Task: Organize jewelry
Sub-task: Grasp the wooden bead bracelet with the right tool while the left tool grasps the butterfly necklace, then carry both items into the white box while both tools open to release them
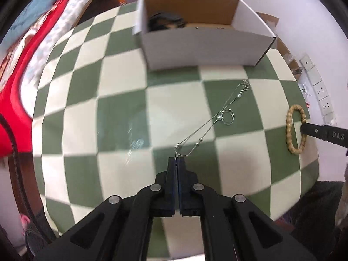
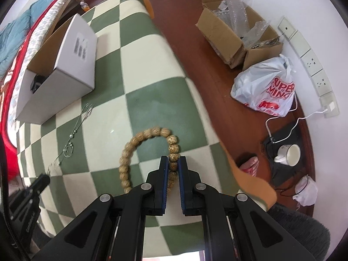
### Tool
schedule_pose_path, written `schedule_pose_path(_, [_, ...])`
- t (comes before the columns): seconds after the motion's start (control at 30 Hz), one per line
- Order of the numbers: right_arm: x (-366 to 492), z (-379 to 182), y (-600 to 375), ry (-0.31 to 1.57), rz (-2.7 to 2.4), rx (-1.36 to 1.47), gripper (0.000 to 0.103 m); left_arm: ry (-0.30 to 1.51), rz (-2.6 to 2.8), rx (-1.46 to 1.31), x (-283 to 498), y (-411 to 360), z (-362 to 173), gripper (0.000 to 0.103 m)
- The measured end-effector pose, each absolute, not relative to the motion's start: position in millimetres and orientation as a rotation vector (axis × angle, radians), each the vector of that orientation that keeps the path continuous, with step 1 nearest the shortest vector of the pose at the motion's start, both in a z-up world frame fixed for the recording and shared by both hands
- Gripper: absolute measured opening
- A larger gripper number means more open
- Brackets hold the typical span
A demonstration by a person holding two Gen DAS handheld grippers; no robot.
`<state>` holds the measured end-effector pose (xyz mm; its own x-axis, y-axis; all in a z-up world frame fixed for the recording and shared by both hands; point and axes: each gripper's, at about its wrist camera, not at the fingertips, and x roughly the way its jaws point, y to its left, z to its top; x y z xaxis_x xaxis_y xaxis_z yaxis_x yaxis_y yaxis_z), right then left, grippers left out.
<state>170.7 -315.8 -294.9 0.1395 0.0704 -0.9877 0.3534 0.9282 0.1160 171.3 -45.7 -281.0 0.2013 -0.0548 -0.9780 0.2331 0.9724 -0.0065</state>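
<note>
A thin silver necklace (image 1: 217, 118) with small beads lies stretched across the green-and-cream checkered cloth (image 1: 121, 113). My left gripper (image 1: 177, 159) is shut on its near end. A wooden bead bracelet (image 2: 139, 152) lies on the cloth to the right. My right gripper (image 2: 173, 163) is shut on the bracelet's right side, beads between the pads. The bracelet (image 1: 293, 128) and right gripper (image 1: 304, 128) also show in the left wrist view. The necklace (image 2: 71, 139) and left gripper (image 2: 42, 177) show in the right wrist view. An open white box (image 1: 206, 47) stands behind.
The white box (image 2: 65, 71) holds a dark object (image 1: 165, 20). A red and blue bedspread (image 1: 26, 43) lies left. On the wooden floor right of the table are cardboard boxes (image 2: 230, 34), a plastic bag (image 2: 267, 87), a cup (image 2: 289, 154) and wall sockets (image 2: 311, 65).
</note>
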Motion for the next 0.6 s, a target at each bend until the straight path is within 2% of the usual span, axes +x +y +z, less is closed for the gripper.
schedule_pose_path(0.3, [164.9, -293.8, -292.2, 1.448, -0.176, 0.336, 0.011, 1.334, -0.203, 0.114, 161.1, -36.2, -268.0, 0.0])
schedule_pose_path(0.47, [165.2, -288.5, -285.7, 1.434, -0.142, 0.335, 0.009, 1.263, -0.226, 0.128, 163.0, -47.2, -236.6, 0.0])
schedule_pose_path(0.6, [164.7, -263.9, -278.2, 1.37, -0.116, 0.36, 0.009, 1.212, -0.236, 0.108, 171.1, -54.9, -208.9, 0.0])
